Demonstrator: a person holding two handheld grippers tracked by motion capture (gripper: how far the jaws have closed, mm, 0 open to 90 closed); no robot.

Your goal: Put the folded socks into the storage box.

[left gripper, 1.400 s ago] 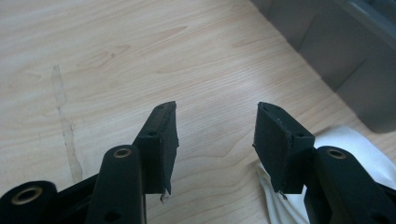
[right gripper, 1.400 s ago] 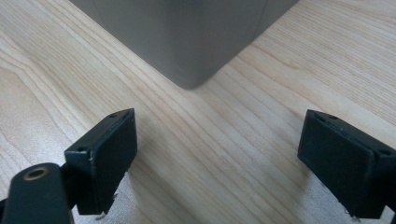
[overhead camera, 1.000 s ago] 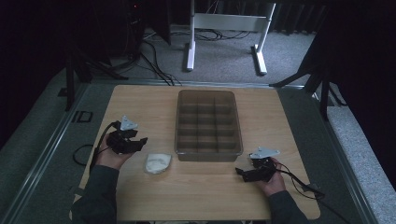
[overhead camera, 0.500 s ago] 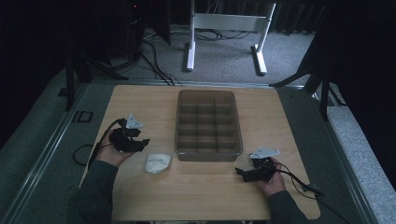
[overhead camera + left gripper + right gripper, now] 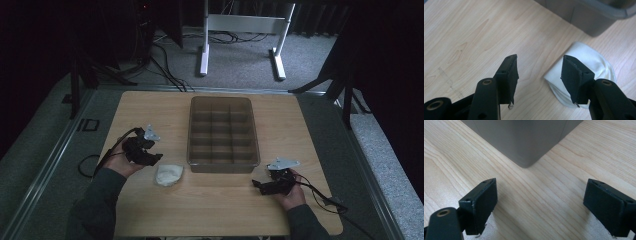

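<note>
I see a light wooden table with a translucent grey plastic divided bin standing in its middle, a little toward the far edge, its inside split into rows of small compartments. Near the table's near-left part lies a small white folded cloth, just off the bin's near-left corner and apart from it.

My left tool sits in the left hand toward the table's left edge, just beside the cloth on its left side. In the left gripper view the left tool has its two black jaws apart, with bare wood between them. The white cloth lies behind and partly under the right-hand jaw in that view; I cannot tell whether that jaw touches it. The bin's corner shows beyond the cloth.

My right tool is held in the right hand near the table's near-right part, just off the bin's near-right corner. In the right gripper view the right tool stands wide apart with nothing between the jaws but wood grain, and the bin's rounded corner rises ahead of it, close but not touching.

A cable trails from the right tool toward the table's right edge.
</note>
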